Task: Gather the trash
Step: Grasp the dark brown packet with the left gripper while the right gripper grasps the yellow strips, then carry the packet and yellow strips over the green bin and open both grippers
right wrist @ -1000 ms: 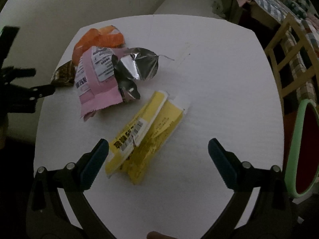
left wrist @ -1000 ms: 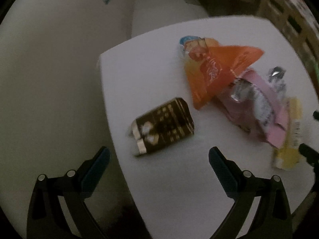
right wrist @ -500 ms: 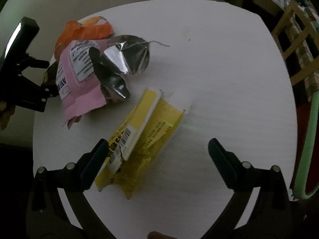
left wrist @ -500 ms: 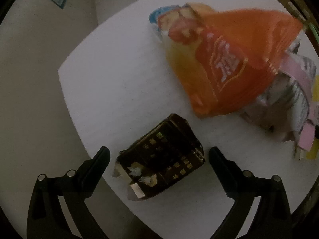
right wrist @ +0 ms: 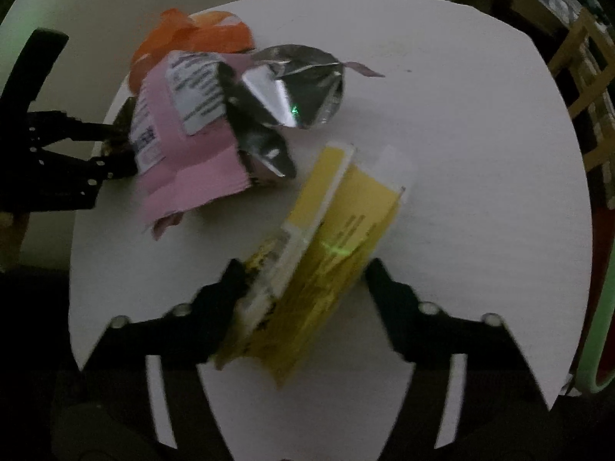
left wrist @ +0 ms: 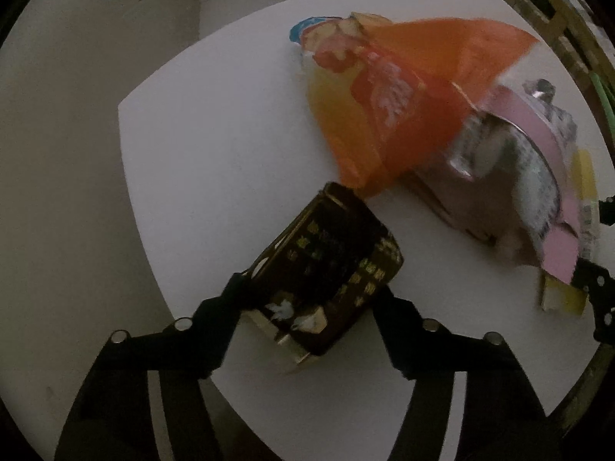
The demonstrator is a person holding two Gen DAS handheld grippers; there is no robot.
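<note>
On the white table (left wrist: 215, 123) lies trash. My left gripper (left wrist: 311, 292) is shut on a dark brown wrapper with gold print (left wrist: 326, 265) near the table's left edge. An orange snack bag (left wrist: 388, 103) and a pink and silver wrapper (left wrist: 530, 176) lie beyond it. My right gripper (right wrist: 300, 280) is shut on a yellow wrapper (right wrist: 330, 246) at the table's (right wrist: 480, 153) near side. In the right wrist view the pink wrapper (right wrist: 180, 146), its silver foil (right wrist: 296, 88) and the orange bag (right wrist: 200, 34) lie further left, with the left gripper (right wrist: 115, 146) beside them.
A wooden chair frame (right wrist: 584, 73) stands to the right of the table. A green-rimmed red container (right wrist: 603, 307) sits low at the right edge. A pale wall (left wrist: 69, 115) runs behind the table's left side.
Both grippers moved forward and down onto the table and closed: the left on the brown wrapper, the right on the yellow wrapper. Both were open before.
</note>
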